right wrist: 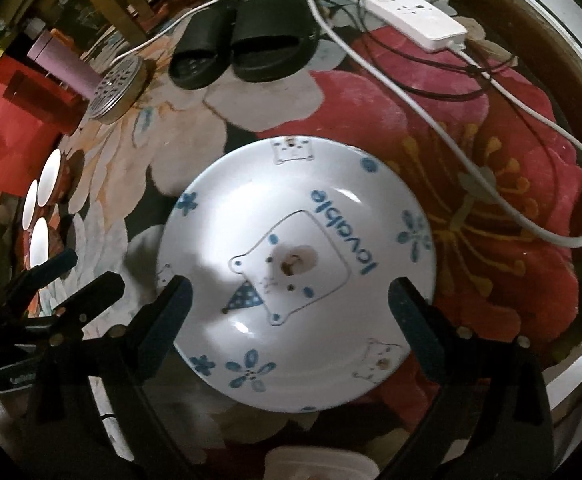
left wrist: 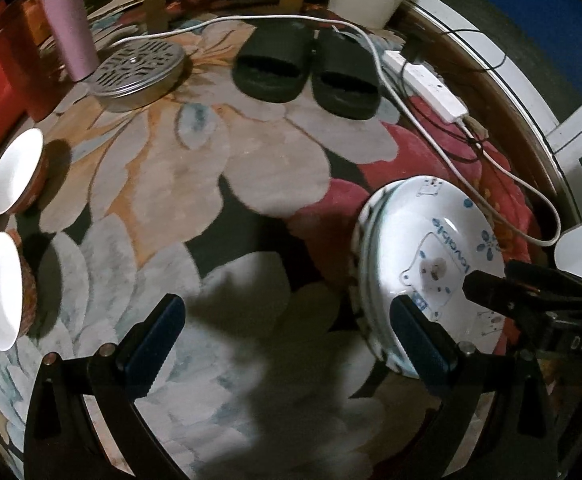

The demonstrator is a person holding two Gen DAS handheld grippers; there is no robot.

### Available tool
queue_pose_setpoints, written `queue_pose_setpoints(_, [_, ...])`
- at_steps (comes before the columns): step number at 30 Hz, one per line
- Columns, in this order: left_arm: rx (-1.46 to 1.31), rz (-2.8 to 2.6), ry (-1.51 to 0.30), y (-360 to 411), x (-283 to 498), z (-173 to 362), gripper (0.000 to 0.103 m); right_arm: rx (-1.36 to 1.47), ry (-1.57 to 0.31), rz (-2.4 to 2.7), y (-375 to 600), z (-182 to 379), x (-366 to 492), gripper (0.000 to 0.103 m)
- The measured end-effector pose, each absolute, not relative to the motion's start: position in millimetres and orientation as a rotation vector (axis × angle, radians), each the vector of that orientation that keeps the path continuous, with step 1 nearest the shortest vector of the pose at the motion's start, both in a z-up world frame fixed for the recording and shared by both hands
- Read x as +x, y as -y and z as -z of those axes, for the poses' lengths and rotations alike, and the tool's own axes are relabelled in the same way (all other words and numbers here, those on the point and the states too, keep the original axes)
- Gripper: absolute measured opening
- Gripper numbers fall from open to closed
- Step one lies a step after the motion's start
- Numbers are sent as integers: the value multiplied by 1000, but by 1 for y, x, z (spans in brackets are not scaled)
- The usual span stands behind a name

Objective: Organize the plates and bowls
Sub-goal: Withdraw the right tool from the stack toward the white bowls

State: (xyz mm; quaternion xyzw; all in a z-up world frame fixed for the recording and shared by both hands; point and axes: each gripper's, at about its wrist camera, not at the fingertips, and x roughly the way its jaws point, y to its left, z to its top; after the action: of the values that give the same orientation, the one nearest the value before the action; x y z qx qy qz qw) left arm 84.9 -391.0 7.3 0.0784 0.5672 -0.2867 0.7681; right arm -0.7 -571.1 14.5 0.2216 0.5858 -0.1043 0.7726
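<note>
Floral rug on floor, dim light. Plate stack right of centre; three bowls far left. Right claw spread wide above stack, grasping nothing; left claw released over bare rug. Glazed ceramic: stiff, slippery, brittle, stack heavy. Pinch top plate at rim.

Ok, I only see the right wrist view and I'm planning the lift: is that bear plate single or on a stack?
Observer: On a stack. The left wrist view shows the bear plate topping lower plates, whose rims show at its left edge.
Operator: Is the left gripper carrying anything?
Observer: No. The left gripper is open, with only rug between its fingers.
Operator: Anything inside the bowls?
Observer: The three bowls look empty, with plain white insides.
</note>
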Motion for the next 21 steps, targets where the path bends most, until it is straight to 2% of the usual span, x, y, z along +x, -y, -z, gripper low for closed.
queue_pose_setpoints(21, [104,516,-1244,316,104,3,102,423,-1292,130,508,-10,27,100])
